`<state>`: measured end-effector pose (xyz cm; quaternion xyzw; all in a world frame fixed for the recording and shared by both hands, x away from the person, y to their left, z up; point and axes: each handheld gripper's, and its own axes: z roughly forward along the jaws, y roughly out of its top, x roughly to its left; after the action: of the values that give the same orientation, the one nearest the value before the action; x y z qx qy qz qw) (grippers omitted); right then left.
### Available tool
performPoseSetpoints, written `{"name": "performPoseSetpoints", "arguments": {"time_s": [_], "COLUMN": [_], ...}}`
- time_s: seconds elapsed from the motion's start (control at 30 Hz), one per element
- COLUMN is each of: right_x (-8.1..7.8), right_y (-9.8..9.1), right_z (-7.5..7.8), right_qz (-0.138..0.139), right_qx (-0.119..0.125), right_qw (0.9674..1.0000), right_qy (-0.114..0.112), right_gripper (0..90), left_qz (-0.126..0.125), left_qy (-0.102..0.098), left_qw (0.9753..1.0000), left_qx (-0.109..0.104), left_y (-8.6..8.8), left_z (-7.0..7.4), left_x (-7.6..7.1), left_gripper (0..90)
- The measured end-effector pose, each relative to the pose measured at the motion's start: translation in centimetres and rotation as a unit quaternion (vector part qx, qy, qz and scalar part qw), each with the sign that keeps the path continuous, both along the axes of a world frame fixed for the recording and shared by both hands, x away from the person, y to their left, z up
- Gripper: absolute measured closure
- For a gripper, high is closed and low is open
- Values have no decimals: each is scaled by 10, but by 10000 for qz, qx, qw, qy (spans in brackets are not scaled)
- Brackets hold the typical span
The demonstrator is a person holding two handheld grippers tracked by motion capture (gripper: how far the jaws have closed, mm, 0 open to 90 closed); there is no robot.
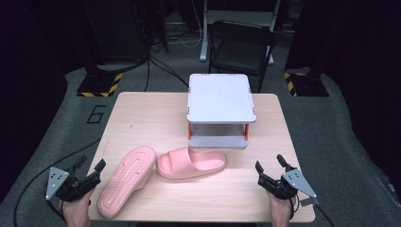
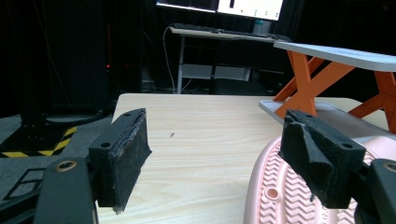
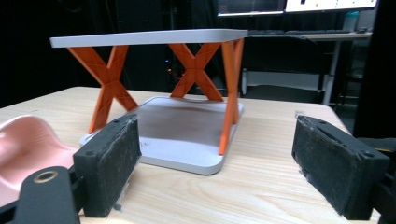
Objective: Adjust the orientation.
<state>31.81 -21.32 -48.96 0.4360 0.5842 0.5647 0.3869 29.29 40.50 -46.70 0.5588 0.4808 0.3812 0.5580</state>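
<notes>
Evidently nothing is picked up yet. On the table (image 1: 142,113), the two-tier rack (image 1: 221,98) stands bare, both shelves unfilled. Before it lie the overturned slipper (image 1: 127,179) and upright slipper (image 1: 191,163), touching. Left gripper (image 1: 87,176) and right gripper (image 1: 272,166) hover released; next, I judge, each closes on a slipper.

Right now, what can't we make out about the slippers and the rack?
- Upturned slipper: strap side faces the table in the high view; in the left gripper view the right jaw and the frame edge cut it off.
- Upright slipper: sole hidden underneath; in the right gripper view only its end shows at the left edge.
- Rack: its top shelf hides most of the lower shelf in the high view.
</notes>
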Motion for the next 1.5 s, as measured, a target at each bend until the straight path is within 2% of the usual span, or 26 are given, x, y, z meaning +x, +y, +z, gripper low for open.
{"name": "performPoseSetpoints", "arguments": {"time_s": [0.3,0.43,0.6,0.8,0.9,0.97,1.07,1.13,1.27,1.33,1.37,1.43,1.5], "right_x": [6,7,8,11,14,16,23,29,38,42,45,50,53], "right_y": [4,9,19,37,49,59,78,93,126,142,149,162,174], "right_z": [-6,-6,-3,3,6,7,7,7,5,3,1,-2,-5], "right_qz": [291,443,613,1026,1333,1508,1802,2005,2356,2544,2645,2748,2858], "right_qx": [5,-22,-23,-116,-179,-94,-138,-160,-372,-498,-596,-810,-902], "right_qw": [9993,9987,9979,9943,9903,9876,9820,9775,9685,9624,9593,9541,9496], "right_qy": [218,262,213,269,364,433,552,641,719,817,790,874,914], "right_gripper": [149,149,149,147,146,146,147,148,158,168,178,186,199], "left_qz": [-32,-57,-101,-80,-52,-50,-62,-63,-19,3,17,29,32], "left_qy": [48,87,106,103,152,158,141,124,113,107,114,118,111], "left_qw": [10000,9999,9999,9999,9998,9998,9998,9998,9998,9998,9998,9998,9998], "left_qx": [-30,-47,-44,-75,-113,-127,-117,-109,-142,-157,-166,-176,-178], "left_y": [-2,-4,-7,-6,-5,-5,-6,-5,-4,-3,-3,-3,-2], "left_z": [-4,-7,-10,-11,-14,-15,-13,-12,-12,-12,-12,-12,-12], "left_x": [0,0,2,2,3,3,3,2,2,1,2,1,1], "left_gripper": [234,234,234,234,234,234,234,234,234,234,234,234,234]}}
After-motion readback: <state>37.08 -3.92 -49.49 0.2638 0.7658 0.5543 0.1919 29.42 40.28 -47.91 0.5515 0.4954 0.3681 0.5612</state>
